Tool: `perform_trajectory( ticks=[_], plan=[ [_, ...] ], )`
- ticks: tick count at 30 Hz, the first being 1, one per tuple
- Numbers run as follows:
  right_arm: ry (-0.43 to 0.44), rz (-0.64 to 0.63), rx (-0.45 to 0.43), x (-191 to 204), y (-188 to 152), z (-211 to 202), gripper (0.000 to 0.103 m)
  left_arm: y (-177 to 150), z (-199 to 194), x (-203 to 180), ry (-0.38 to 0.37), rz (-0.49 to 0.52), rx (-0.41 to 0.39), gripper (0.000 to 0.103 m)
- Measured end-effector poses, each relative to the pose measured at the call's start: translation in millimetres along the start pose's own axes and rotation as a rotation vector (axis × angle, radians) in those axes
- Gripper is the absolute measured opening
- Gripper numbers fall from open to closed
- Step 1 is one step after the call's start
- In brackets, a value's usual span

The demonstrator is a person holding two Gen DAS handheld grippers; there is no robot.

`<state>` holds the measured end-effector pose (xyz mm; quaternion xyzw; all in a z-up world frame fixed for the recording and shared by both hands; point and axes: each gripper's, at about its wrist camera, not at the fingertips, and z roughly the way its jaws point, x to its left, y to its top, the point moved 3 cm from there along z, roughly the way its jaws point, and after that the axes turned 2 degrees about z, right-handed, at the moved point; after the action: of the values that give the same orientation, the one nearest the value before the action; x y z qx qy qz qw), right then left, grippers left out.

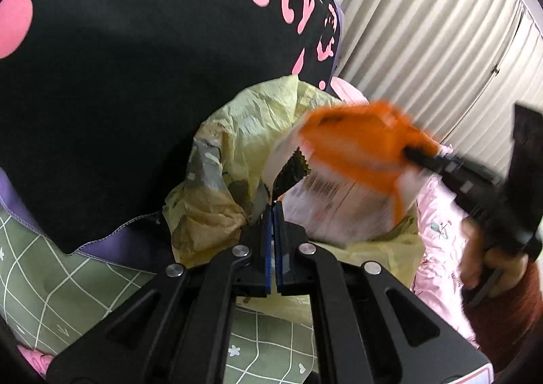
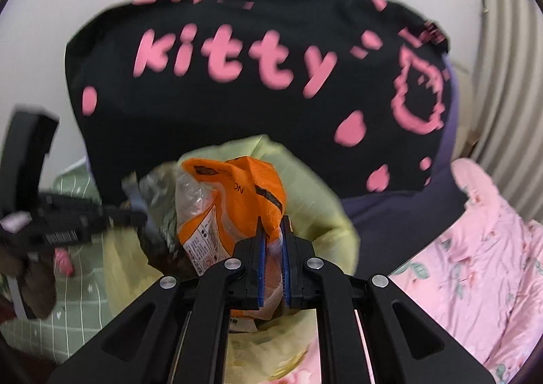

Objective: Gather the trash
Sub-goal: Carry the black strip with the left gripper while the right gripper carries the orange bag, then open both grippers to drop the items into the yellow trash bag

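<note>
Already the collecting looks well underway: the left claw (image 1: 274, 211) is pressed together on the rim of the yellow trash bag (image 1: 244, 133), holding its mouth up on the bed, and crumpled wrappers (image 1: 207, 167) show inside it, grey and brownish. The right claw (image 2: 272, 231) is pinching an orange-and-clear plastic wrapper (image 2: 230, 200), which hangs just above the bag's opening; in the left wrist view it is blurred, so I cannot tell whether it touches the bag. By my judgement, what remains for this piece is to let it go into the bag. Behind stands a black pillow (image 2: 237, 106) with pink lettering, beside a pink quilt (image 2: 482, 248). No other loose trash is visible on the bedding.
</note>
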<state>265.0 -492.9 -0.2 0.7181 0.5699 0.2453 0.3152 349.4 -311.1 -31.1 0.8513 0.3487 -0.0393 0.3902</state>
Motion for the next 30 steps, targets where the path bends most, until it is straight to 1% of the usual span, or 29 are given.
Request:
perform_trajectory(
  ticks=[5,8,11,14,19,21,24,26,27,28,29,30],
  plan=[
    [0.045,-0.009,0.06,6,-14,9,0.008,10,-5,-7,-0.021,0.006,-0.026,0.001],
    [0.076,0.015,0.091,3,-22,9,0.008,15,-5,-14,-0.021,0.02,-0.023,0.001],
    [0.083,0.038,0.106,-3,-25,7,0.008,14,-3,-18,-0.016,0.028,-0.011,0.001],
    [0.085,0.055,0.1,-4,-26,6,0.008,19,3,-19,-0.016,0.021,0.0,0.001],
    [0.089,0.068,0.06,-3,-21,-1,0.008,27,-2,-25,-0.024,0.02,-0.017,0.002],
    [0.077,0.058,0.052,0,-19,-5,0.008,26,-10,-28,-0.025,0.029,-0.026,0.002],
    [0.054,0.049,0.043,1,-18,-8,0.008,32,-10,-33,-0.029,0.035,-0.036,0.002],
    [0.033,0.045,0.041,0,-18,-9,0.01,34,-12,-32,-0.026,0.026,-0.046,0.006],
    [0.02,0.042,0.042,-1,-18,-9,0.012,34,-12,-31,-0.03,0.017,-0.05,0.012],
    [-0.002,0.038,0.04,-2,-19,-10,0.021,34,-13,-30,-0.035,0.01,-0.054,0.019],
    [-0.01,0.037,0.036,-3,-19,-11,0.03,33,-14,-29,-0.042,-0.001,-0.06,0.022],
    [-0.011,0.04,0.034,-4,-20,-13,0.033,33,-15,-27,-0.043,-0.006,-0.064,0.027]
  ],
)
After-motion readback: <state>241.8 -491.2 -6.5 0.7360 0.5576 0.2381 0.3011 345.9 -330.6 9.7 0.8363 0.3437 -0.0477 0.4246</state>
